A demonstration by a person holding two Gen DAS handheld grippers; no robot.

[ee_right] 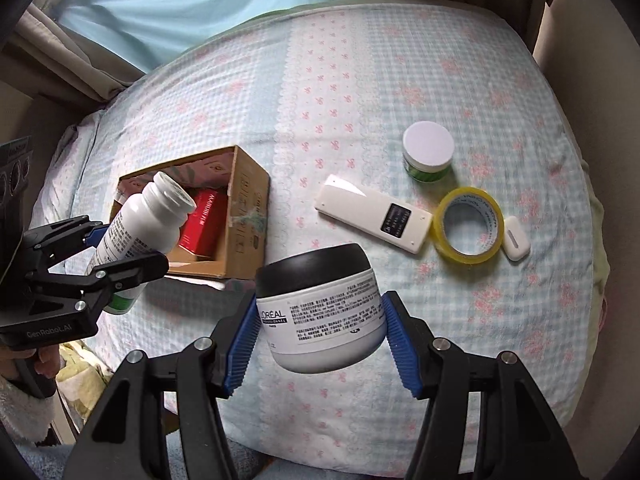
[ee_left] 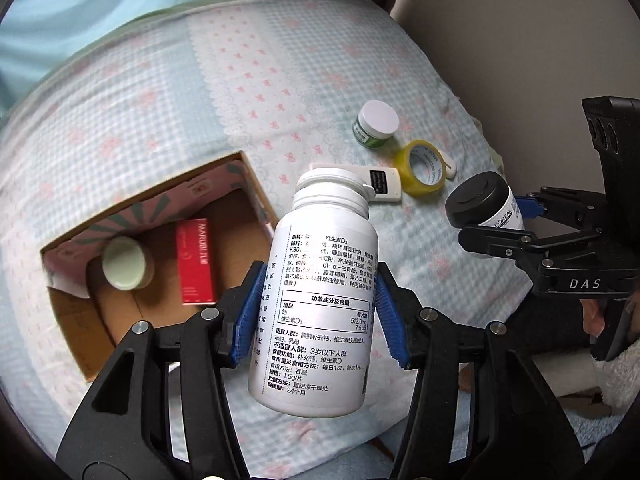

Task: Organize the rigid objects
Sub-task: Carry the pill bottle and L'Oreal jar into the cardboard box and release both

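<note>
Holding a white pill bottle [ee_left: 320, 288] in my left hand-held gripper [ee_left: 318, 312], I have its blue pads [ee_left: 250, 316] clamped on both sides of the body. Its long axis runs along my fingers and leans a little, and its white cap points toward 12 o'clock, away from me. The label has Chinese text; I can read "D3", "512.0mg", "7.5", "1.5g" and "24". The bottle hangs above the bed [ee_left: 132, 92], just right of the cardboard box [ee_left: 248, 184].

My right hand-held gripper [ee_right: 320, 340] is clamped on a white jar with a black lid [ee_right: 320, 312]. The jar is tilted, the lid facing 12 o'clock, slightly toward 11. Its label reads "L'ORÉAL" with small text that I cannot read. On the right gripper's body, in the left wrist view, I read "DAS"; on the left one, in the right wrist view, "GenRobot.AI".

The box is open on the bed at 10 o'clock from the jar. Inside lie a red carton [ee_left: 197, 266] marked "MARUBI", long axis toward 12 o'clock, and a pale round lid [ee_left: 124, 262] at its 9 o'clock.

At 1 o'clock from the jar, a white remote [ee_right: 374, 214] lies diagonally, touching a yellow tape roll [ee_right: 468, 226]. A small green jar with white lid [ee_right: 428, 156] stands at 12 o'clock from the roll, and a small white device [ee_right: 517, 243] lies at its 3 o'clock.
</note>
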